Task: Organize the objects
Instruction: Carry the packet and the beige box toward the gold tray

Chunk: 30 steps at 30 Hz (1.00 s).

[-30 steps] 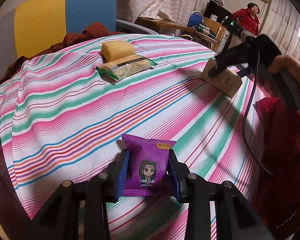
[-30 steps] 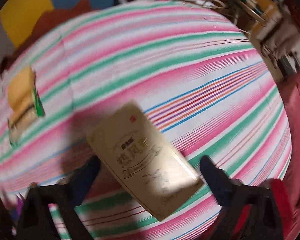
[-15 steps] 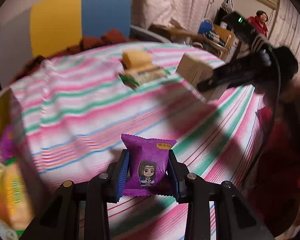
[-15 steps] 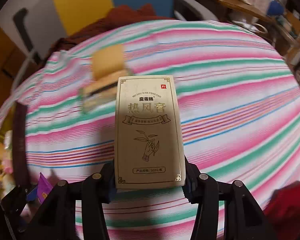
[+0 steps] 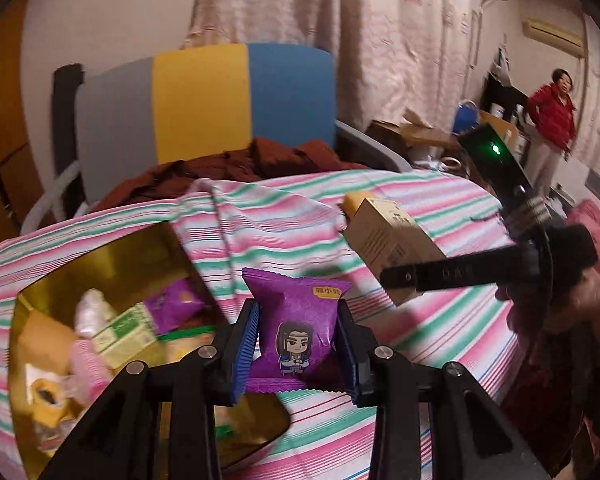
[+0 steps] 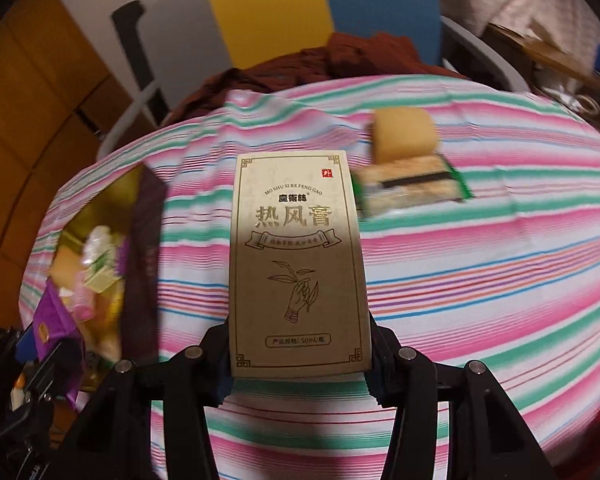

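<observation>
My left gripper (image 5: 296,344) is shut on a purple snack packet (image 5: 296,320) printed with a cartoon figure, held above the right edge of a gold-lined box (image 5: 100,272) that holds several snacks. My right gripper (image 6: 300,364) is shut on a tall beige carton (image 6: 298,264) with gold lettering, lifted off the striped tablecloth (image 6: 480,280). That carton (image 5: 392,240) and the right gripper's fingers (image 5: 452,274) show in the left wrist view, right of the packet. In the right wrist view the box (image 6: 100,264) and the purple packet (image 6: 54,324) lie at the left.
A yellow cake (image 6: 404,134) and a green-edged wrapped bar (image 6: 412,188) lie on the cloth behind the carton. A chair (image 5: 204,100) with a dark red garment (image 5: 260,160) stands behind the table. A person in a red jacket (image 5: 552,120) stands far right.
Both grippers have swung left with their loads. The gold-lined box has come into view under the left gripper. The right gripper shut on the carton and lifted it off the cloth.
</observation>
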Available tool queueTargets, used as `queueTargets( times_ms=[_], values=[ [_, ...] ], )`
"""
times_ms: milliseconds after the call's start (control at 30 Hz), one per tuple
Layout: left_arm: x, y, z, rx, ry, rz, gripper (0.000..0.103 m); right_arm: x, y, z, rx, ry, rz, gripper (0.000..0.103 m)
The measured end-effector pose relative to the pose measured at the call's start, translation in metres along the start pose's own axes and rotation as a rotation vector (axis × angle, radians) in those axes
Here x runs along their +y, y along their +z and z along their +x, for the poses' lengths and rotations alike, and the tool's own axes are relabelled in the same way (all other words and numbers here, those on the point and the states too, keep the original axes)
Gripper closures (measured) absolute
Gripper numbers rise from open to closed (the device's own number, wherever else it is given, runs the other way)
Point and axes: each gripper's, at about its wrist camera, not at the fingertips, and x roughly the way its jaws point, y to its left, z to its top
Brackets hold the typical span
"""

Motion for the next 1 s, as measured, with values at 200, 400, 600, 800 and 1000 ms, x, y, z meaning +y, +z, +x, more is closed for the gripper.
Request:
queueTargets(
  times_ms=[200,400,600,800,1000],
  values=[
    [0.028,-0.01,-0.02,-0.028,0.065,-0.047,0.066,0.049,-0.006,-0.001,-0.021,0.063,-0.057,0.051],
    [0.062,-0.023,-0.035,-0.033,0.125,-0.113,0.066,0.097,-0.012,0.001,-0.026,0.122,-0.127,0.051],
    [0.094,-0.038,-0.049,-0.035,0.189,-0.177,0.066,0.14,-0.017,0.007,-0.014,0.164,-0.196,0.051],
    [0.133,-0.056,-0.067,-0.039,0.248,-0.271,0.066,0.171,-0.018,0.013,-0.019,0.159,-0.259,0.051],
    [0.167,-0.072,-0.084,-0.046,0.31,-0.352,0.067,0.19,-0.004,0.028,-0.027,0.132,-0.289,0.051]
  ],
)
